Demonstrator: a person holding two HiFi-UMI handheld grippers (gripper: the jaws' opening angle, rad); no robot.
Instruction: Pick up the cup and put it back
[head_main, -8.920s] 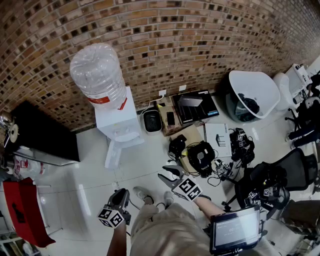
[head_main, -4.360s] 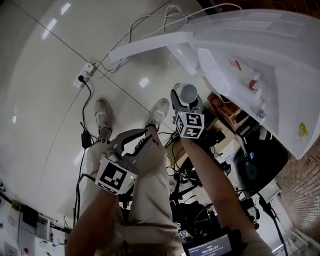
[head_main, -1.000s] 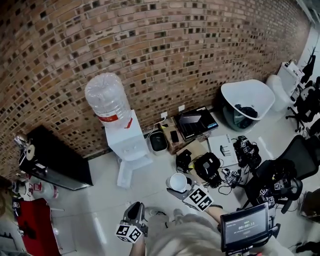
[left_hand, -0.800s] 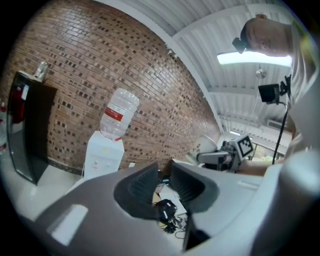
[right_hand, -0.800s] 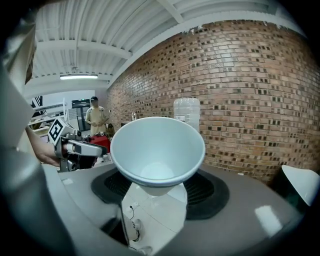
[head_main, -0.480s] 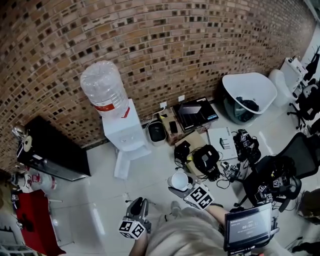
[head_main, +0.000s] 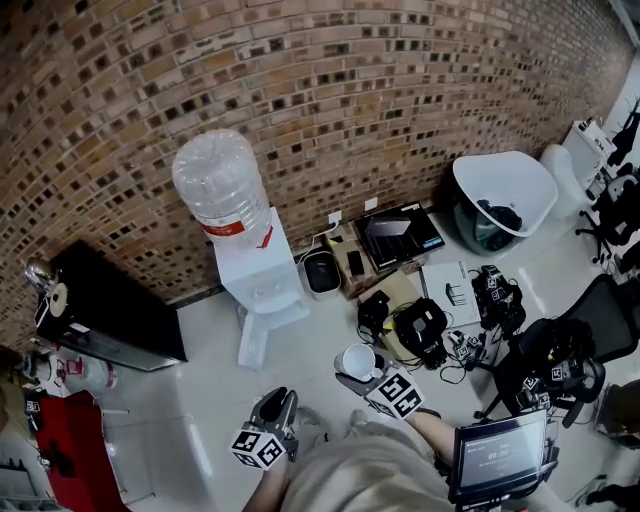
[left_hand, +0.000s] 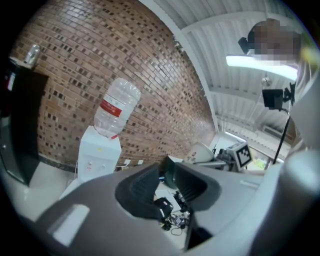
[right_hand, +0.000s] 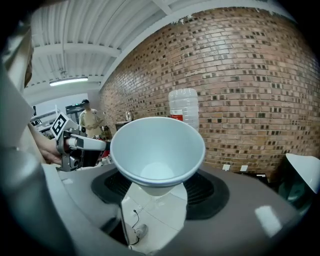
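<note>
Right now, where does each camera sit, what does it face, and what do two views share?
Head view: on the head, looking down at water cooler; left gripper, right gripper, trousers show.
Left gripper view: on that gripper, facing brick wall; jaws just opening, empty.
Right gripper view: likewise; jaws shut on cup.
Shared: water cooler.

Smooth cup (right_hand: 157, 150) (paper or plastic, unclear), rough brick wall (head_main: 300, 80), glossy floor (head_main: 200, 400), clear plastic bottle (head_main: 215, 185)

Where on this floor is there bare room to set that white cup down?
The widest bare patch is the white floor between the black cabinet and the water dispenser, down to the left gripper. Right of the cup, bags and cables crowd the floor.
</note>
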